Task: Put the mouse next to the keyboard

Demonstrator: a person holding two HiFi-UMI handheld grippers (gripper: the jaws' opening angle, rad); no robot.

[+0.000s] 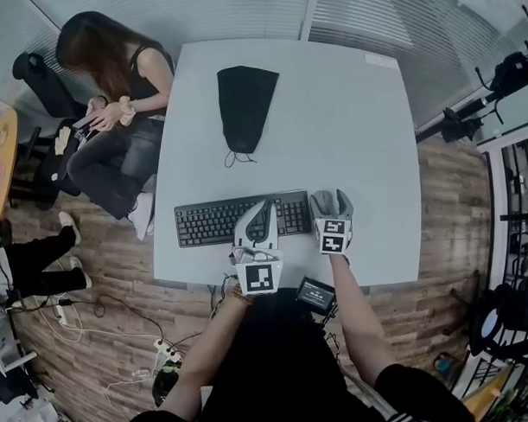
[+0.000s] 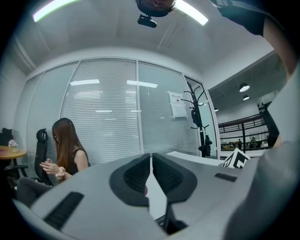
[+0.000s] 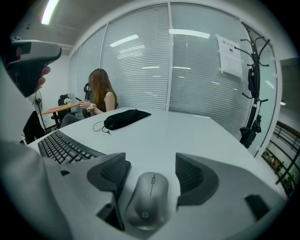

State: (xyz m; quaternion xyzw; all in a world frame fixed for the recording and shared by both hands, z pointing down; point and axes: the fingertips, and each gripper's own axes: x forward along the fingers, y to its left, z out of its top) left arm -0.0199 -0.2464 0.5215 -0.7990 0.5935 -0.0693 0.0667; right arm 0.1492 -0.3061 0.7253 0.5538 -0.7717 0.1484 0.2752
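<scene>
A grey mouse lies on the white table just right of the black keyboard, whose right end shows in the right gripper view. My right gripper stands over the mouse, open, with its jaws spread on either side; a gap shows at the right pad. In the head view the gripper hides most of the mouse. My left gripper hovers above the keyboard's right half. Its pads meet at the tips with nothing between them.
A black drawstring pouch lies at the table's far middle. A person sits at the table's left side. A coat rack stands by the glass wall on the right. Cables and a power strip lie on the floor.
</scene>
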